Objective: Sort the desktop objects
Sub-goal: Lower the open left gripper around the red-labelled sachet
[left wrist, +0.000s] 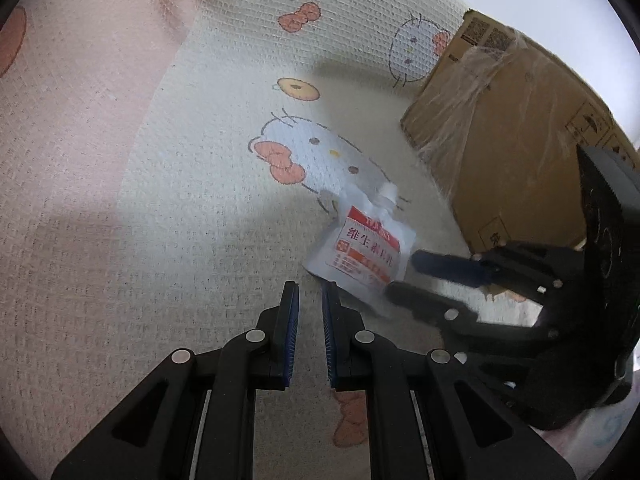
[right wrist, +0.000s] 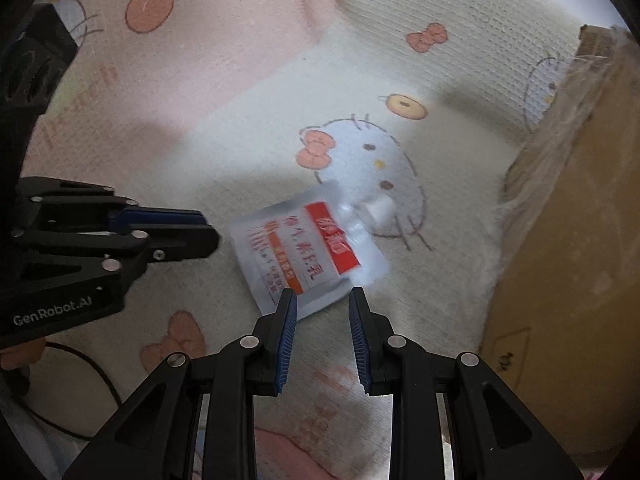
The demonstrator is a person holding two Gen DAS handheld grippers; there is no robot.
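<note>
A white spouted pouch with a red and orange label point(left wrist: 364, 248) lies flat on a Hello Kitty cloth point(left wrist: 200, 168). It also shows in the right wrist view point(right wrist: 308, 252). My left gripper point(left wrist: 310, 292) is open with a narrow gap and empty, just left of the pouch's near corner. My right gripper point(right wrist: 323, 300) is open, its fingertips at the pouch's near edge. In the left wrist view the right gripper point(left wrist: 404, 276) comes in from the right, one finger point(left wrist: 448, 266) over the pouch's edge. In the right wrist view the left gripper point(right wrist: 200, 228) sits left of the pouch.
A cardboard box wrapped in clear tape point(left wrist: 512, 140) stands on the cloth to the right of the pouch, also in the right wrist view point(right wrist: 568, 220). A black cable point(right wrist: 92, 364) lies at the near left.
</note>
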